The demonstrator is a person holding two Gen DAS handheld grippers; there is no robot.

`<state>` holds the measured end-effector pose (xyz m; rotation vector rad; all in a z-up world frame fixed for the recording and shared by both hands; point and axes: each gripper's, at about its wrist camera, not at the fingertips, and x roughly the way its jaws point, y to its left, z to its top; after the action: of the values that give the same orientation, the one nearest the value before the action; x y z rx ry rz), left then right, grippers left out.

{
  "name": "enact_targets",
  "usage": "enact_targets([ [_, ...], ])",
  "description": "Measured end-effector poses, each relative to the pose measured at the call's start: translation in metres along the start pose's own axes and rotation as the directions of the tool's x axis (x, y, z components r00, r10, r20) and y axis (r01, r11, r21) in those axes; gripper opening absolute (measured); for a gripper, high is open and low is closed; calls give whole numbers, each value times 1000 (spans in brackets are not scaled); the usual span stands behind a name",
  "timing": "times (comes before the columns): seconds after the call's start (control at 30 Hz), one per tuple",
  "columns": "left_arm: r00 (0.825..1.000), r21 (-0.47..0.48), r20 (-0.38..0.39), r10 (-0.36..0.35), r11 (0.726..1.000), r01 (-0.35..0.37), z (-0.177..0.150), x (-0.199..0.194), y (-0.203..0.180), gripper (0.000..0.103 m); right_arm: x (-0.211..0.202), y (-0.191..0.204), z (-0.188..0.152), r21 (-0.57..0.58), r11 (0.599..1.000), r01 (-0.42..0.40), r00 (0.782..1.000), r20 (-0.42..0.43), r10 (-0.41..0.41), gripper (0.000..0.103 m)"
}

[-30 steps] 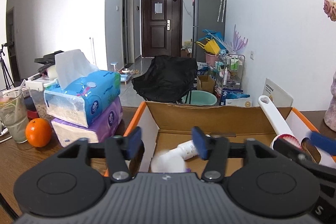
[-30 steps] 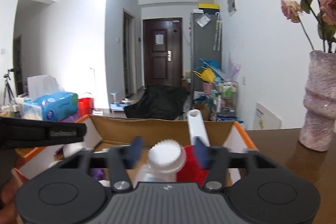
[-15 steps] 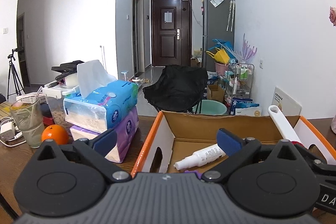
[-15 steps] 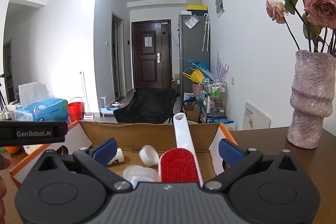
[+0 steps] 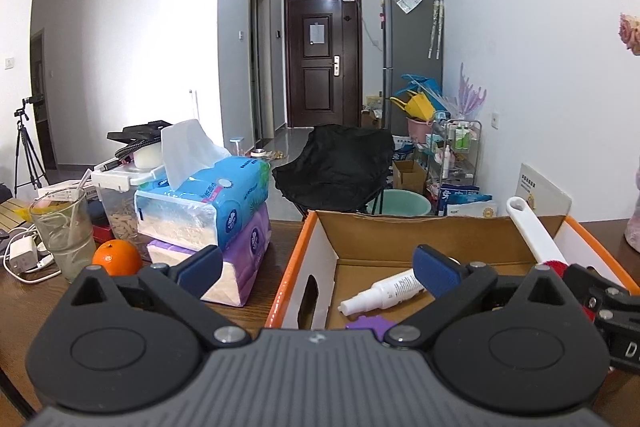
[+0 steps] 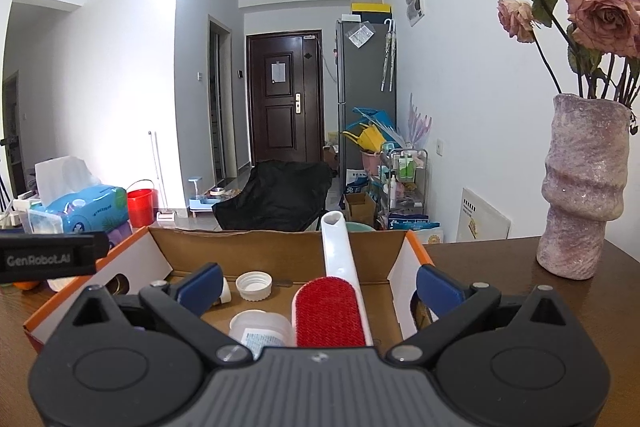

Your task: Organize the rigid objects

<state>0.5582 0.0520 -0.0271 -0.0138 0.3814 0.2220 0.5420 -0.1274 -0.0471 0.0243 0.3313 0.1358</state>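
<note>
Fingers L: left gripper spread wide, nothing held, hovering over near-left wall of box.
Fingers R: right gripper also wide apart, empty, over near edge of box.
Box: cardboard box w/ orange rim, on wooden surface; landmark for all below.
Spray bottle: white spray bottle lying flat on box floor, left part. Prob light, smooth plastic, may slip; grab mid-body across the width.
Lint brush: lint brush w/ red pad, inside box right side, white handle leaning up on far wall. Stiff, light; take by handle.
Jar: clear jar near front of box, lid off; white cap behind it. Thin plastic, squeeze gently.
Outside box: tissue packs left of box, soft, not task items.
</note>
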Motion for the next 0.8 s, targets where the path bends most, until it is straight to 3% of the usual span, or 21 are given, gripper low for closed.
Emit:
enact_targets([
  [0.4,999,10,-23,-21,1000,22,-5,-36,7,103,-40,-13,7,18,1000,13,1000,-23,-13,103],
  [0.8,999,-8,-35,-17,1000,17,-17,-97,27,103,-118,-17,4,13,999,37,999,-28,-37,103],
])
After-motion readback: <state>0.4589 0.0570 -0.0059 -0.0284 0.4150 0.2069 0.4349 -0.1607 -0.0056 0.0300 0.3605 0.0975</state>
